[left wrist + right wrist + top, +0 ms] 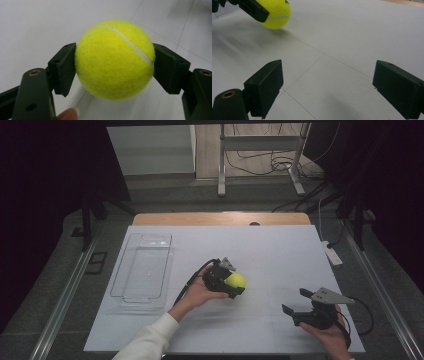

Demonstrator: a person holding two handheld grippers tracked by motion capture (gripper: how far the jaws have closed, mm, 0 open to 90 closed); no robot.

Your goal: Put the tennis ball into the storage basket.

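The left gripper (234, 281) is near the middle of the table (280, 255), a little to the left, and it holds a yellow tennis ball (236, 280) between its two black jaws. In the left gripper view the jaws press on both sides of the tennis ball (114, 60), one on the left and one on the right, and the white seam runs across the upper right part of the ball. A fingertip (68, 114) of the person shows at the bottom edge of that view. Whether the ball touches the white table surface or is just above it, I cannot tell.

The right gripper (296, 302) is at the near right part of the table, well apart from the ball, and the person's right hand (330, 332) holds it. Its jaws stand wide apart with nothing between them, only the white surface.

A clear plastic tray (142, 272) lies on the left side of the table, left of the left gripper, and it looks empty.
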